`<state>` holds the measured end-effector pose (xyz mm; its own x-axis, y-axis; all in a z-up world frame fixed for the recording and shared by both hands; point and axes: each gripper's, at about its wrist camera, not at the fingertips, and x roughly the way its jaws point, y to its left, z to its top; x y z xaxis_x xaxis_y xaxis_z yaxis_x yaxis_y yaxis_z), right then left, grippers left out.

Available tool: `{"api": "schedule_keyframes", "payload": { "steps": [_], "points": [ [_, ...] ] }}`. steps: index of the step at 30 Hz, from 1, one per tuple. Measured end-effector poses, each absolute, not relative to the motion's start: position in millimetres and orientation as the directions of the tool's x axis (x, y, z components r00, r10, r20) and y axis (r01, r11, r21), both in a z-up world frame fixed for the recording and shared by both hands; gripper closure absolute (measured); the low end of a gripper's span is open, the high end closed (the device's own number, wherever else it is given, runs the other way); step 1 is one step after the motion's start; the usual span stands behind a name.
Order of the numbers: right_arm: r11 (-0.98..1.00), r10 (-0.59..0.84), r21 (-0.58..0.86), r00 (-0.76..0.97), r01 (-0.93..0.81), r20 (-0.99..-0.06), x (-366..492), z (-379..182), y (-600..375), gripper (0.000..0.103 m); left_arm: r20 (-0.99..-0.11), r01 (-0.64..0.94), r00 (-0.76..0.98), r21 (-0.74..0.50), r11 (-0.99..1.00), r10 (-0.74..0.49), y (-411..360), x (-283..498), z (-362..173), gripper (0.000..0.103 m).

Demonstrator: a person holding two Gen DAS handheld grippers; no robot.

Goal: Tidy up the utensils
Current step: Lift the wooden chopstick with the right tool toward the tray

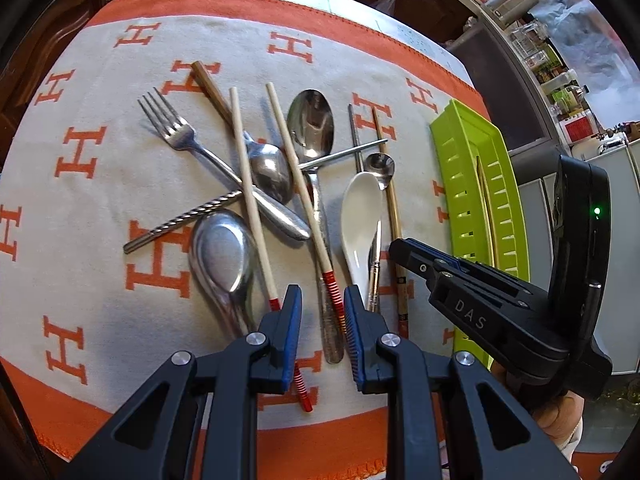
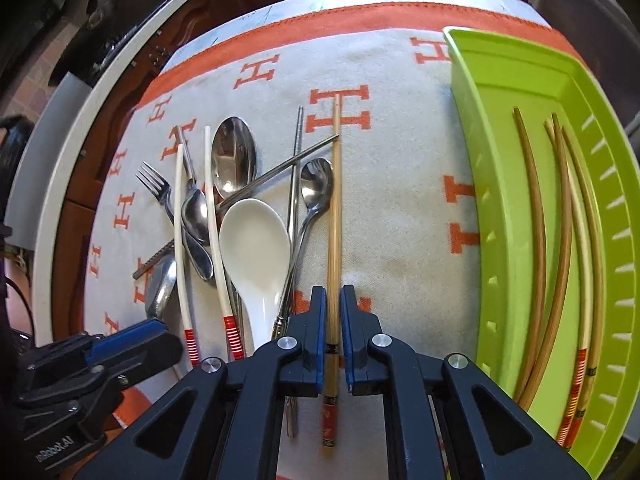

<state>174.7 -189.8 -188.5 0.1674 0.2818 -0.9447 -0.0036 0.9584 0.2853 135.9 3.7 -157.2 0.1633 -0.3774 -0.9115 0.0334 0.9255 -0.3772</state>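
My right gripper straddled the bamboo chopstick, jaws spread, not yet pinching; centring before closing seemed advisable. My left gripper hung spread.

beside the green tray, whose near end runs out past the right wrist picture's lower edge, the bamboo chopstick passes between the right gripper pads, its contact with them unclear. left of the tray, the white spoon handle disappears behind the gripper frame.
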Motion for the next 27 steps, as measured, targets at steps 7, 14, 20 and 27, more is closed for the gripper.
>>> {"api": "schedule_keyframes", "payload": {
  "steps": [7, 14, 20, 27],
  "points": [
    [0.917, 0.373, 0.394, 0.205, 0.07, -0.905, 162.4, -173.5, -218.3, 0.096, -0.91, 0.091, 0.155, -0.374, 0.923, -0.384, -24.2, 142.2, -152.6, 0.087],
    [0.847, 0.476, 0.52, 0.282, 0.109, -0.833, 145.4, -140.3, -252.2, 0.096, -0.915, 0.129, 0.139, -0.363, 0.923, -0.379, -55.6, 154.8, -154.8, 0.089],
    [0.823, 0.491, 0.555, 0.343, 0.118, -0.801, 131.5, -114.4, -280.4, 0.096, -0.926, 0.127, 0.102, -0.349, 0.928, -0.362, -72.5, 161.9, -168.0, 0.089],
    [0.809, 0.507, 0.575, 0.354, 0.118, -0.786, 126.0, -107.8, -297.0, 0.096, -0.936, 0.119, 0.088, -0.331, 0.936, -0.342, -80.9, 162.2, -175.5, 0.09]
  ]
}}
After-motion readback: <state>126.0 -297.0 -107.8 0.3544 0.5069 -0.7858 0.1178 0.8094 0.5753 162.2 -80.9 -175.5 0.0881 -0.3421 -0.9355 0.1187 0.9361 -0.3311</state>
